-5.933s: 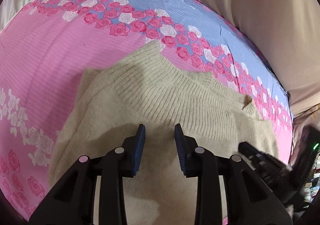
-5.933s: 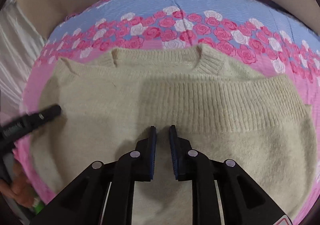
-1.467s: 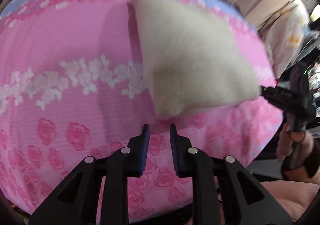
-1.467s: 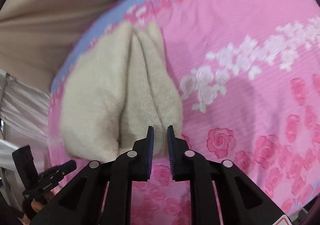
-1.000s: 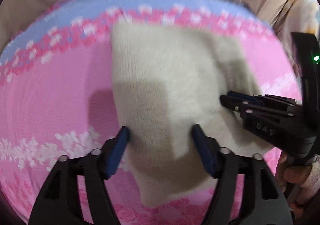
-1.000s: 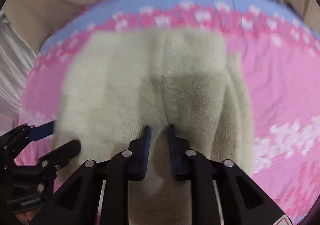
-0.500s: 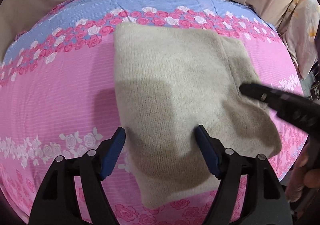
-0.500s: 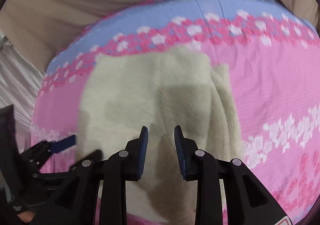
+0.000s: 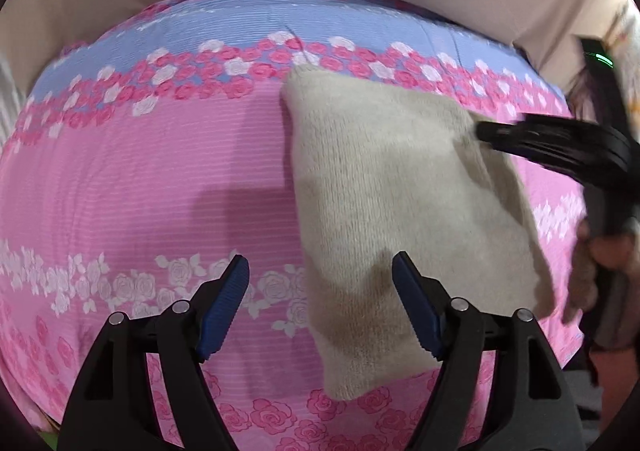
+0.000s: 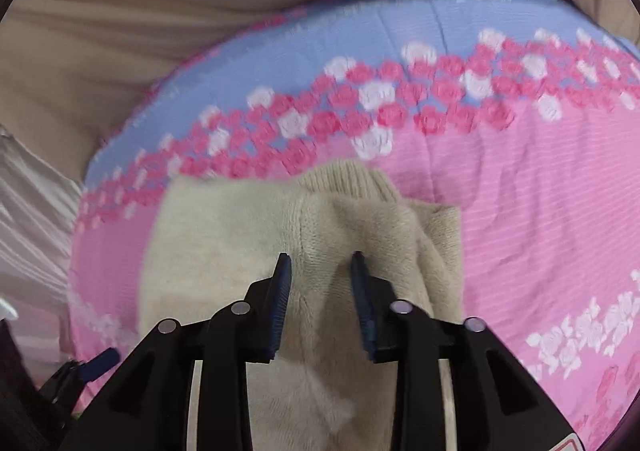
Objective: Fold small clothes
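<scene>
Folded beige sweater (image 9: 400,211) lies on pink rose bedspread (image 9: 140,179). Left gripper (image 9: 320,303) angled down, jaws wide, empty. Right gripper (image 10: 320,291) angled down over sweater, jaws just opening, part-spread, pads clear.

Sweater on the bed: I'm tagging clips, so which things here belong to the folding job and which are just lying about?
Job: folded beige sweater; left tongs; right tongs.
Lying about: flowered pink bedsheet; tan curtain.
</scene>
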A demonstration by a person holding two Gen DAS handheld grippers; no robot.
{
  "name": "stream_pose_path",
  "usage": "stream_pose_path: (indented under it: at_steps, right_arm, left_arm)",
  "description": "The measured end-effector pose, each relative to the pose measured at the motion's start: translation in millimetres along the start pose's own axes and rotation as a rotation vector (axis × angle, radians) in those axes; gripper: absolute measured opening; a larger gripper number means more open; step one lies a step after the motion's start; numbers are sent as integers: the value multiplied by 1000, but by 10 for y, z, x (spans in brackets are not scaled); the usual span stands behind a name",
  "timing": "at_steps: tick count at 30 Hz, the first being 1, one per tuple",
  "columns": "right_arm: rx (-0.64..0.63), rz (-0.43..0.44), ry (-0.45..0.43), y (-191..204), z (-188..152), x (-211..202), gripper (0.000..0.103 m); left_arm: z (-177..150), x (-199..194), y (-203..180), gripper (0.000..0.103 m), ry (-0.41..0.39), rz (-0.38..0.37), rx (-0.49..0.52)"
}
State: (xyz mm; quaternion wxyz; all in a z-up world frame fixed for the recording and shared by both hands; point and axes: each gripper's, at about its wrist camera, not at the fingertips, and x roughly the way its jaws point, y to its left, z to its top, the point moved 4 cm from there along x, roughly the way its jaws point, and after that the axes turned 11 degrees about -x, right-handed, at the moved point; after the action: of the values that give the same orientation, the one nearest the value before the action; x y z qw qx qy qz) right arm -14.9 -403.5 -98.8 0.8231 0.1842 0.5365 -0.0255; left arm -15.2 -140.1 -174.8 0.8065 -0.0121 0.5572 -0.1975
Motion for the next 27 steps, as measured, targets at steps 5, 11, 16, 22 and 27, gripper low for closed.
stream_pose_path:
  at_steps: [5,11,16,22,27]
  right_arm:
    - [70,36,59,-248,-518,-256,56]
    - [196,190,86,-236,-989,-135,55]
    - [106,153,-29,-5,-711,-517,14]
    - [66,28,93,-264,-1012,-242,15]
    - [148,62,39,-298,-1036,-335,30]
  left_arm:
    - [-24,16,185,72,41,-72,-129]
    - [-85,94,174,72,74,-93,-148]
    - [-74,49,-35,72,70,-123,-80]
    - [-133,94,-197,75,74,-136,-14]
    - [-141,169,-202,76,80,-112,-16]
